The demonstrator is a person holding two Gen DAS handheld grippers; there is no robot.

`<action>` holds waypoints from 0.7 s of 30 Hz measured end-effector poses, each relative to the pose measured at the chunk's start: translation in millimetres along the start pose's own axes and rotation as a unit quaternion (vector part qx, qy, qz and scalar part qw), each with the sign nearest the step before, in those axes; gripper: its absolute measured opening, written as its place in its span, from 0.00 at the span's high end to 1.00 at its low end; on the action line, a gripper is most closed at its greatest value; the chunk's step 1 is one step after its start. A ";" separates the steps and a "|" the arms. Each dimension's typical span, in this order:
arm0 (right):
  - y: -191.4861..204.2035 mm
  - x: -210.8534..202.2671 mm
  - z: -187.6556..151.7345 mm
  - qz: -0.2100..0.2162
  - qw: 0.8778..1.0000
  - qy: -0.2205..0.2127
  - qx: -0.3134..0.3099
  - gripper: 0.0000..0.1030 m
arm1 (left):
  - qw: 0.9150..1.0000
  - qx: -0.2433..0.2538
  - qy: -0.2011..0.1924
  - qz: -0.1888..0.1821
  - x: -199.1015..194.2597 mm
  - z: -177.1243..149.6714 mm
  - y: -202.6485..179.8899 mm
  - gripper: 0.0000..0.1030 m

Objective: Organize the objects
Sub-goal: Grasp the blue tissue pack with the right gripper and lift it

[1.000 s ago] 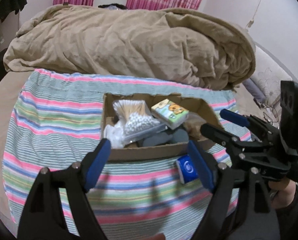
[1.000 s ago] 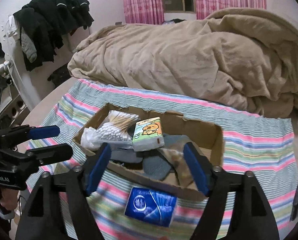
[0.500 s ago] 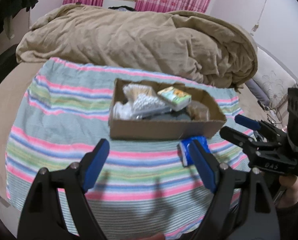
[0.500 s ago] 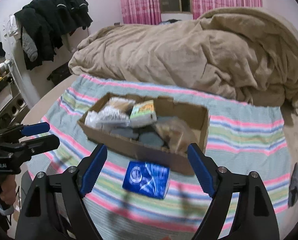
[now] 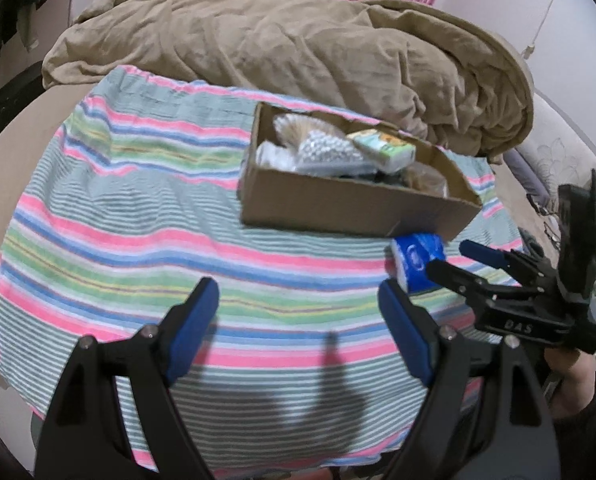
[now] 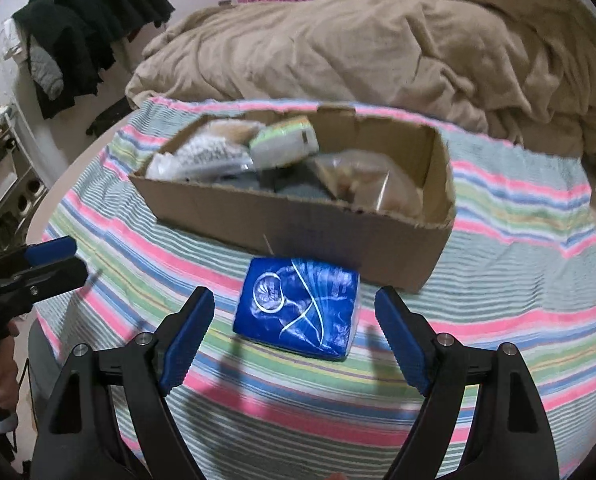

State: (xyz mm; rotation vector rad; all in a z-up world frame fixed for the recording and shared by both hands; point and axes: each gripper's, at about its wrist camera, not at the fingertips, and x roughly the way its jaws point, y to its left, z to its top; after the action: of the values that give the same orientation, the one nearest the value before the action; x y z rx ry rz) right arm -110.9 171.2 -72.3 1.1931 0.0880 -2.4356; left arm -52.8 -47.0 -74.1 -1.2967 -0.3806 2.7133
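A cardboard box (image 6: 282,216) (image 5: 338,204) stands on a striped cloth (image 5: 138,240) on the bed. It holds cotton swabs (image 5: 322,148), a green tissue pack (image 5: 386,148) and other bagged items. A blue tissue pack (image 6: 298,308) (image 5: 418,256) lies on the cloth just in front of the box. My right gripper (image 6: 294,332) is open, a little short of the blue pack, which lies between and just beyond the fingertips. My left gripper (image 5: 298,320) is open and empty over the cloth, left of the blue pack. The right gripper also shows in the left wrist view (image 5: 454,260).
A crumpled tan duvet (image 5: 298,48) lies behind the box. Dark clothes (image 6: 90,32) hang at the far left by the wall. The cloth's front edge (image 5: 218,448) is close below the grippers. A pillow (image 5: 558,160) is at the right.
Both grippers have pulled back and lowered from over the box. The box and blue pack now sit farther ahead, and the blue pack lies just ahead of the right gripper's fingers.
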 end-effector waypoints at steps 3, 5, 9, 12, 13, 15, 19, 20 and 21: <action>-6.9 16.3 -4.6 0.000 1.000 0.015 0.025 0.17 | 1.000 0.000 0.002 0.005 4.3 -2.9 4.3 0.19; -11.0 24.0 -6.0 0.004 0.999 0.023 0.041 0.17 | 1.000 -0.002 0.009 0.006 8.9 -3.8 7.8 0.19; -10.0 31.4 -8.0 0.007 0.998 0.030 0.045 0.17 | 1.000 -0.004 0.017 0.004 15.6 -6.8 12.3 0.19; -5.5 36.2 -8.4 0.003 0.998 0.035 0.043 0.17 | 1.000 -0.006 0.021 0.006 19.6 -8.6 14.6 0.19; -4.0 38.3 -8.5 -0.003 0.998 0.039 0.041 0.17 | 1.000 -0.007 0.024 0.007 21.4 -9.2 15.8 0.19; -1.1 41.3 -7.7 -0.012 0.998 0.041 0.037 0.17 | 1.000 -0.009 0.028 0.009 23.5 -10.4 17.3 0.19; 4.2 44.0 -7.9 -0.029 0.999 0.039 0.021 0.18 | 0.999 -0.011 0.033 0.012 25.5 -12.6 17.9 0.19; 3.5 44.2 -7.7 -0.028 0.999 0.038 0.021 0.22 | 0.999 -0.011 0.033 0.012 25.0 -13.0 17.6 0.19; 3.6 43.1 -8.2 -0.026 0.999 0.037 0.021 0.34 | 0.999 -0.011 0.032 0.012 24.5 -13.1 16.9 0.19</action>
State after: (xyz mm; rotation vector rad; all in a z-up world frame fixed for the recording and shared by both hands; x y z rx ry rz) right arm -126.8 155.0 -110.1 1.3146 0.0915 -2.4489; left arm -57.9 -56.0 -105.0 -1.3991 -0.3915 2.6855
